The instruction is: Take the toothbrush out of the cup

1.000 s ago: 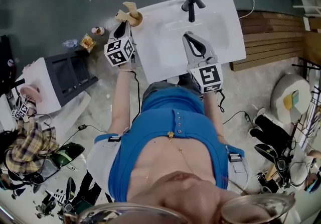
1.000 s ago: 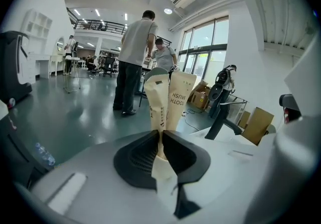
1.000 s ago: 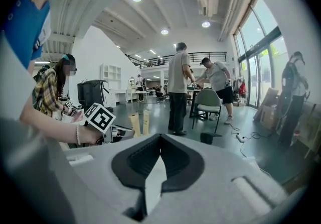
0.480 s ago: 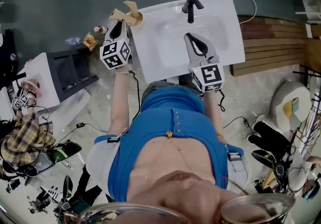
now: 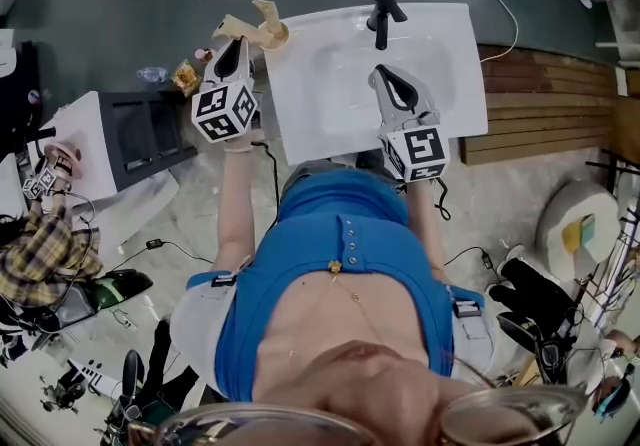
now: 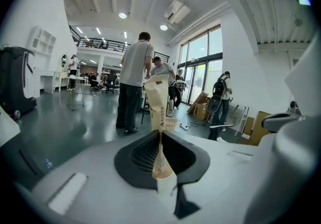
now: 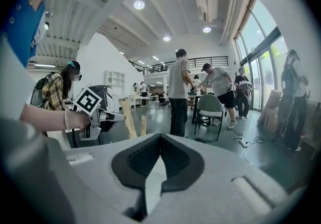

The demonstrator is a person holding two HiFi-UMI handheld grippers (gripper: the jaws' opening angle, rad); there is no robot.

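Closing jaws of the left tool pinch the upright toothbrush.

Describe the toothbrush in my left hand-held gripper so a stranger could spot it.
Find the white sink, then the tan cup on its far left corner. Just left of the cup, the left hand-held gripper, jaws closing, pinches a flat, tan paper-wrapped toothbrush; its twin stands in the cup, ungripped.

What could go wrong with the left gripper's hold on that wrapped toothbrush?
1. The left gripper, jaws closing, pinches the wrapped toothbrush only near its lower end; the tall packet may swing or slip.
2. The cup stands at the sink's corner with a second packet inside; a bump from the held one could tip it off.
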